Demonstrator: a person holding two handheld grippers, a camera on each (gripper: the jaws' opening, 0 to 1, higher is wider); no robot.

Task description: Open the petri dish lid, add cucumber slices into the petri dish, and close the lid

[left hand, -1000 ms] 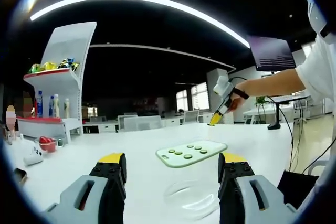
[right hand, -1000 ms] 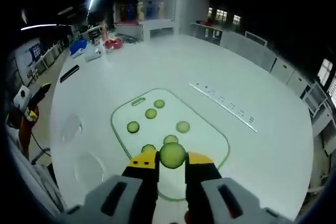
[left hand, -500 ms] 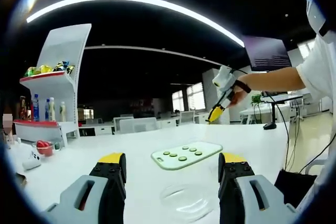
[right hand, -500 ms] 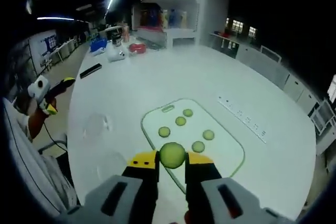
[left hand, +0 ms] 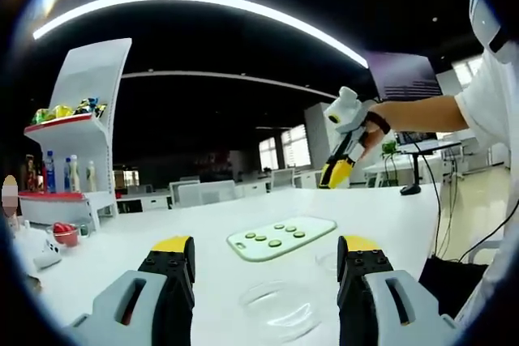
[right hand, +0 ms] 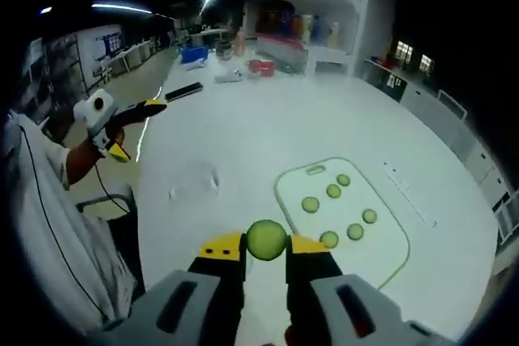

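Note:
My right gripper [right hand: 266, 249] is shut on a round green cucumber slice [right hand: 266, 239], held in the air above the white table. In the left gripper view the right gripper [left hand: 338, 169] hangs high at the right in a person's hand. A pale green cutting board [right hand: 381, 245] carries several cucumber slices [right hand: 333, 191]. The board [left hand: 243, 247] lies beyond my left gripper [left hand: 266, 250], which is open and empty. A clear petri dish [left hand: 280, 311] rests on the table between its jaws. A faint clear dish [right hand: 193, 181] shows left of the board. The left gripper [right hand: 130, 113] appears at far left.
A white shelf [left hand: 77, 143] with bottles and snack bags stands at the table's left end, with a red bowl [left hand: 63, 232] near it. The person's sleeve and body [right hand: 49, 232] fill the lower left of the right gripper view. A black flat object [right hand: 184, 91] lies far off.
The right gripper, still holding the slice, has swung away from the cutting board toward the dish side, so the board now sits at its right. The left gripper has barely shifted.

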